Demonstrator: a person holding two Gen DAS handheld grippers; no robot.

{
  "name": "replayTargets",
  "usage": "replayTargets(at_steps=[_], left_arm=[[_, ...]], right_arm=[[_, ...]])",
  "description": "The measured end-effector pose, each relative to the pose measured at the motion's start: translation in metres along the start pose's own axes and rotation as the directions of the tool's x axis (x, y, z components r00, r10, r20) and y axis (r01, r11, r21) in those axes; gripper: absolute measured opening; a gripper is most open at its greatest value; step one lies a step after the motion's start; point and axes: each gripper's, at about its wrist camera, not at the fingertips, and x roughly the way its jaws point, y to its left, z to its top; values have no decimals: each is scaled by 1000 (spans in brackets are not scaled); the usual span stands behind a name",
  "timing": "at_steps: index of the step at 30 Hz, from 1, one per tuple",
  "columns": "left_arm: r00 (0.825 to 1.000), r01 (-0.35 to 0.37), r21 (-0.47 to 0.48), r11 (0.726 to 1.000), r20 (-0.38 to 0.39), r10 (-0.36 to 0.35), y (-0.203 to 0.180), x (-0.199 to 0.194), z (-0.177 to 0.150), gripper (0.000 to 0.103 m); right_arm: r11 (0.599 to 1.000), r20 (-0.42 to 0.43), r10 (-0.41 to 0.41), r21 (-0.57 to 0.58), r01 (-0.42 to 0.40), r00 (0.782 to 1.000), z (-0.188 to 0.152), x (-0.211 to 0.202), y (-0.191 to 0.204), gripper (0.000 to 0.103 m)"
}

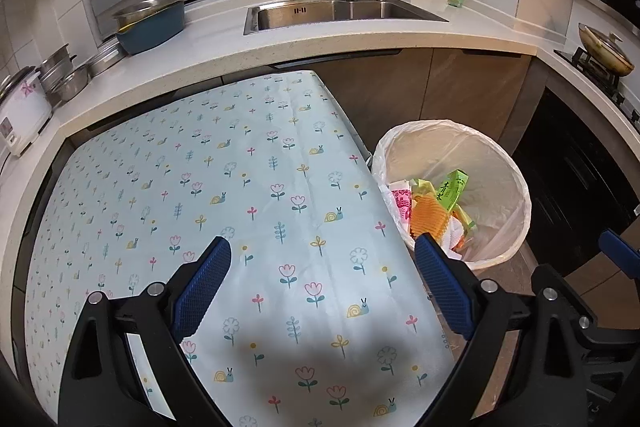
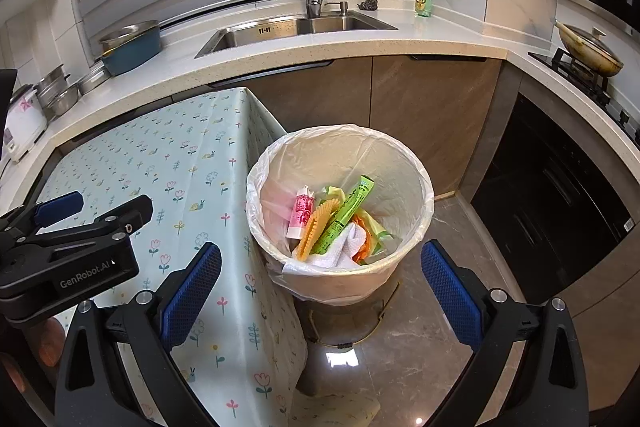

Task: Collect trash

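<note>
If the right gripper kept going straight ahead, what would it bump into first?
Probably the bin. The right gripper is open and points down at the bin's near rim, with nothing between them. It would likely hit the rim or drop onto the trash inside; depth is hard to judge.

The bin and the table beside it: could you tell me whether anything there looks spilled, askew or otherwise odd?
Nothing stands out. The bin stands upright on the floor beside the table, its liner folded over the rim, and the trash lies inside it. No litter shows on the tablecloth. Both the left gripper and the right gripper are open and hold nothing.
</note>
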Motion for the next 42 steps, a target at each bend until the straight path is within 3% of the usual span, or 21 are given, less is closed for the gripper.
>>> replayTargets(at_steps=[42], left_arm=[[1000, -9, 33, 999, 17, 8, -4, -8, -1, 88]], right_arm=[[1000, 5, -4, -1, 4, 1000, -1, -2, 1, 97]])
